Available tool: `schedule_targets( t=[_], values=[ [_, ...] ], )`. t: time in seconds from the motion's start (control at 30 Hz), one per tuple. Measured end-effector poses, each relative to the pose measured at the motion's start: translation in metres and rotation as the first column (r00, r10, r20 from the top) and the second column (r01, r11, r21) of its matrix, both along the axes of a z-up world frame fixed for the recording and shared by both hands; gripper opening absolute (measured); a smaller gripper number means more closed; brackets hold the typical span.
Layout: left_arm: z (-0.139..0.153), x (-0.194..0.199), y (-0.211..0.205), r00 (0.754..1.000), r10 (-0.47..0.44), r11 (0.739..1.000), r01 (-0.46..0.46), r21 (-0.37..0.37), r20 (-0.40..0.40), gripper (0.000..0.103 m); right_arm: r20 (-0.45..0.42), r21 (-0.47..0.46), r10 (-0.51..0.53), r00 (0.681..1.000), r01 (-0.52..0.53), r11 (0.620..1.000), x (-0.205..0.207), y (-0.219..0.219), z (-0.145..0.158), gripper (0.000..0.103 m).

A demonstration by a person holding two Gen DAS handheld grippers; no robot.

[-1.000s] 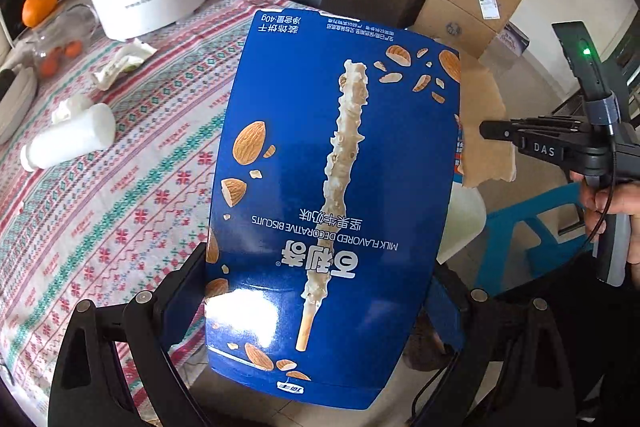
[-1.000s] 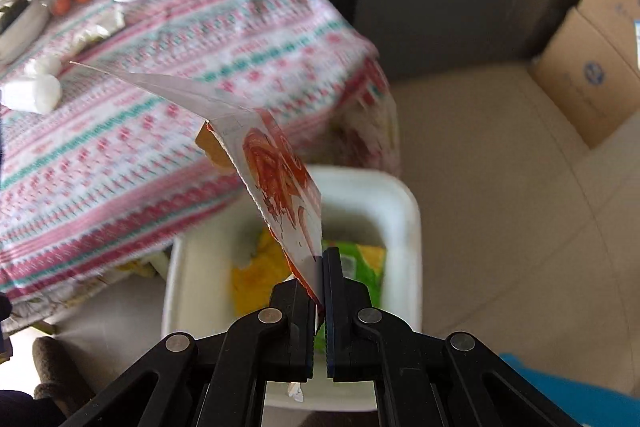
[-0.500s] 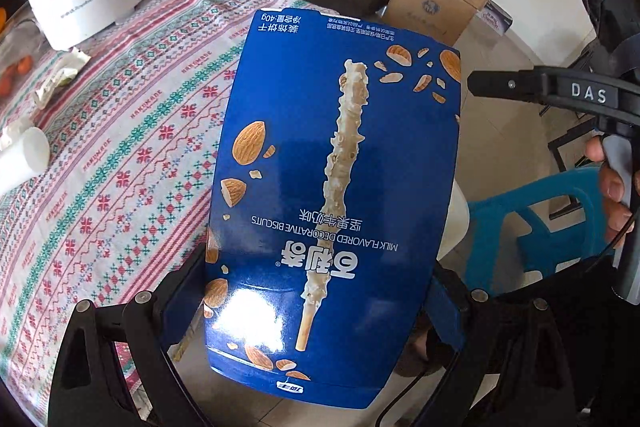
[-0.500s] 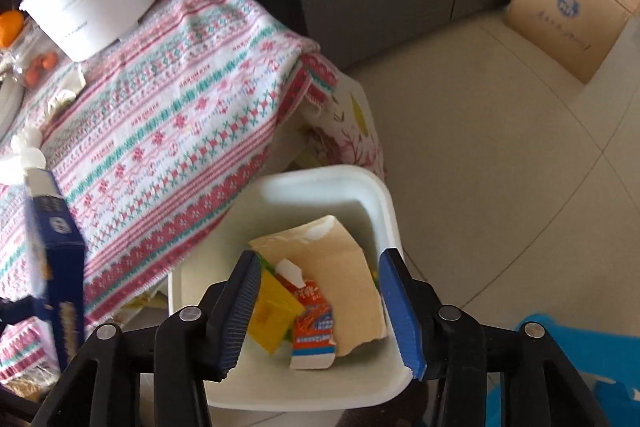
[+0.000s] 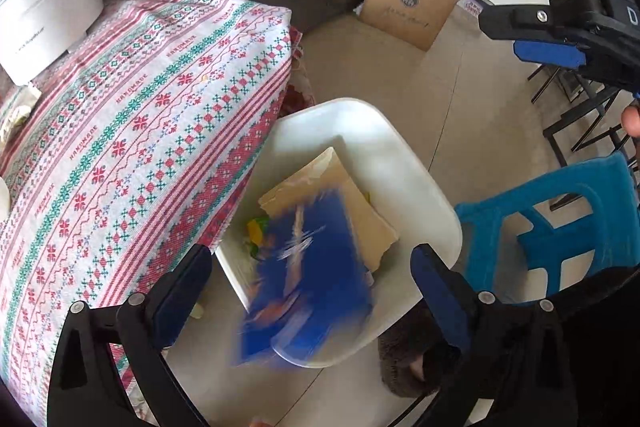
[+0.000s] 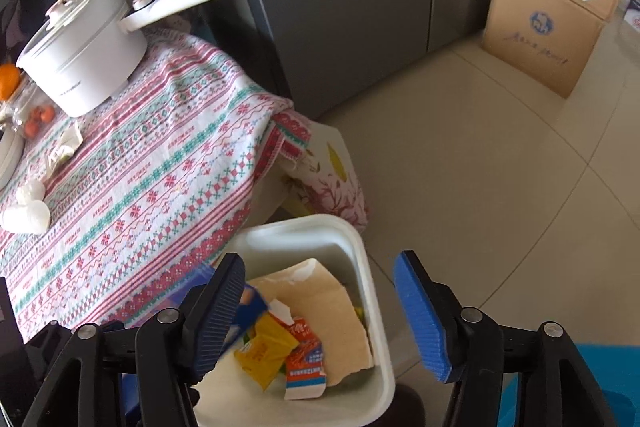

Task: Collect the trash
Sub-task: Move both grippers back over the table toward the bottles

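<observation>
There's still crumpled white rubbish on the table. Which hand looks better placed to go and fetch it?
Probably the left. Both grippers are empty; the left gripper has just dropped the blue box over the bin, and it is nearer the table, where the white rubbish lies.

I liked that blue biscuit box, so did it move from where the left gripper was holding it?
Yes. The blue biscuit box has left the open left gripper and is dropping, blurred, into the white bin beside the table.

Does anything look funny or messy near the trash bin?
Yes. The blue snack box is a blur, tumbling crooked over the white bin's near rim, not settled inside. The left tool stands open around it. A small pale scrap lies on the floor beside the bin.
</observation>
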State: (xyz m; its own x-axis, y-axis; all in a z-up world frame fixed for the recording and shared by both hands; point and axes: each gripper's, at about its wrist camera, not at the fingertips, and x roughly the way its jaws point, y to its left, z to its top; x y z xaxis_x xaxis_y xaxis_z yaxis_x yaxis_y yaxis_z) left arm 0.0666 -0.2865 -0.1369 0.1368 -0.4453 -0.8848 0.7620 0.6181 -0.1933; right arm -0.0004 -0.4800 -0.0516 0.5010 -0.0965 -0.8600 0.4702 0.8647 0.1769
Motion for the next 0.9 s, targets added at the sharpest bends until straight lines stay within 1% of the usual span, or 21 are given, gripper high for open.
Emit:
schedule_targets(
  t=[0.1,0.2,0.4,0.63,0.9],
  values=[
    [0.002,0.004,-0.001,1.0,0.011,1.0,-0.011,-0.01,0.001,0.102,0.0,-0.002,0.0,1.0,0.0,1.0,0.0,-0.002,0.001,0.07],
    [0.008,0.001,0.004,1.0,0.021,1.0,-0.021,-0.008,0.019,0.102,-0.002,-0.009,0.008,1.0,-0.008,1.0,0.001,-0.001,0.001,0.07],
    [0.023,0.004,0.027,0.997,0.058,0.998,-0.057,-0.015,0.054,0.103,0.001,-0.019,0.034,0.999,-0.034,0.999,0.005,0.008,0.003,0.071],
    [0.04,0.015,0.079,0.984,0.145,0.989,-0.143,-0.026,0.099,0.103,0.004,-0.027,0.08,0.997,-0.08,0.996,0.016,0.028,0.005,0.073],
    [0.053,0.032,0.159,0.953,0.281,0.96,-0.279,-0.032,0.115,0.103,0.007,-0.039,0.161,0.987,-0.161,0.986,0.035,0.066,0.007,0.076]
  ],
)
